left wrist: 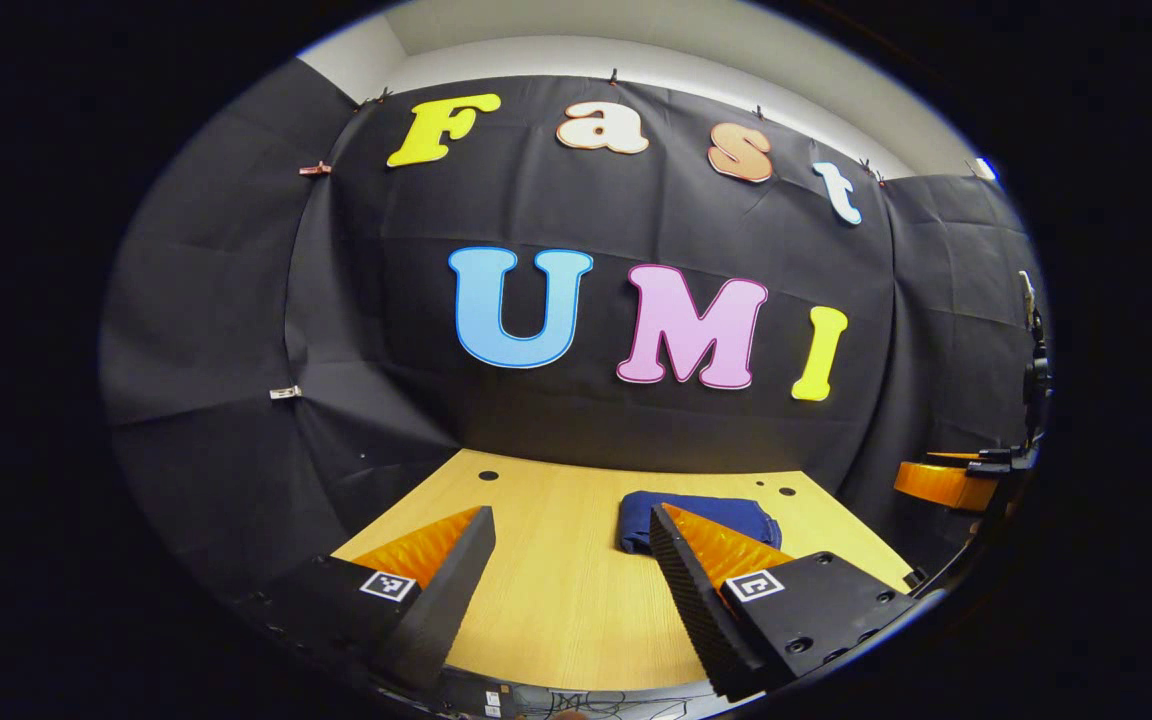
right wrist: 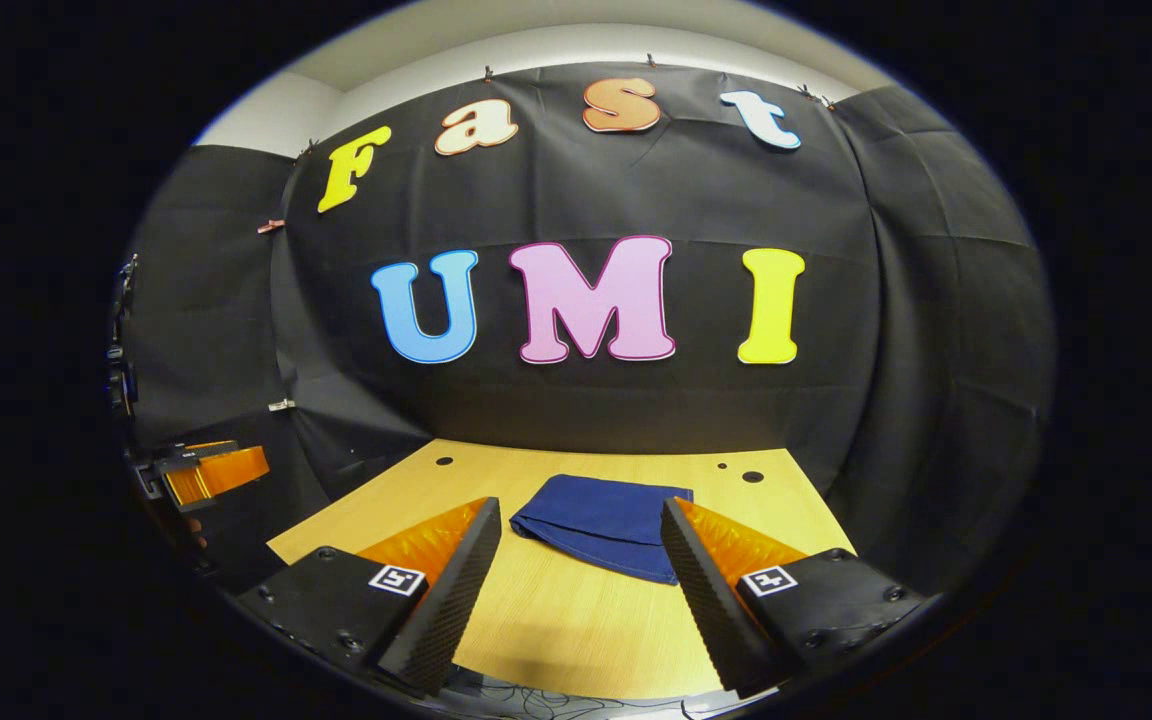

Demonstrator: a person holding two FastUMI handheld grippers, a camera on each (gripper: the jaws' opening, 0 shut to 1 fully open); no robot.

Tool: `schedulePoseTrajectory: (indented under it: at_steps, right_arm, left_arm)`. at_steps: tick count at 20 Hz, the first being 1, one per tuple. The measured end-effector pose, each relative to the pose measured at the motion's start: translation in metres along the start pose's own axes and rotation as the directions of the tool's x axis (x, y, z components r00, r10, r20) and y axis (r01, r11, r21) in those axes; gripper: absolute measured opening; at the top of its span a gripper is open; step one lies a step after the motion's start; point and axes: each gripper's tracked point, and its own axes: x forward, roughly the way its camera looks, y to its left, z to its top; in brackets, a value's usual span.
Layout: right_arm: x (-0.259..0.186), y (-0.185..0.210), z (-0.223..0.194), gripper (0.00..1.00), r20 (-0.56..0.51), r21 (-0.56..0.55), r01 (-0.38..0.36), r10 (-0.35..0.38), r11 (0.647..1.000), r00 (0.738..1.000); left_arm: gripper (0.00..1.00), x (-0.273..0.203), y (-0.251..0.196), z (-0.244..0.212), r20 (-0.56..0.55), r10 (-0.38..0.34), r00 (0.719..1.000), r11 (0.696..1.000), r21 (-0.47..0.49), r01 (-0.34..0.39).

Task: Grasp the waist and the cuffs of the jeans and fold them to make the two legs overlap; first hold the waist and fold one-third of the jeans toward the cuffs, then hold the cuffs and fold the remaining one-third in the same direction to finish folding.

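left gripper [left wrist: 572, 545] and right gripper [right wrist: 581, 535] both spread apart, holding nothing | jeans [right wrist: 604, 520] lie as a compact folded bundle at 12 o'clock on the table [right wrist: 556, 610] | i judge folding done, nothing left | right gripper view shows the bundle whole; in left gripper view a finger covers part of it

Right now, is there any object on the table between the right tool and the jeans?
Nothing visible stands between them. The right tool is open, raised above the wooden table, and the folded jeans lie just ahead of it with bare tabletop in front.
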Motion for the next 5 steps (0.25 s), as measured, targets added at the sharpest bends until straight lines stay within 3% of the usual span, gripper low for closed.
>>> schedulePoseTrajectory:
  at_steps: [5]
  right_arm:
    - [-0.001, 0.0027, -0.0031, 0.98, -0.009, 0.0, 0.008, -0.008, 1.0, 1.0]
  left_arm:
    - [0.96, -0.0006, 0.0031, -0.0047, -0.008, -0.01, 1.0, 1.0, 0.011, 0.01]
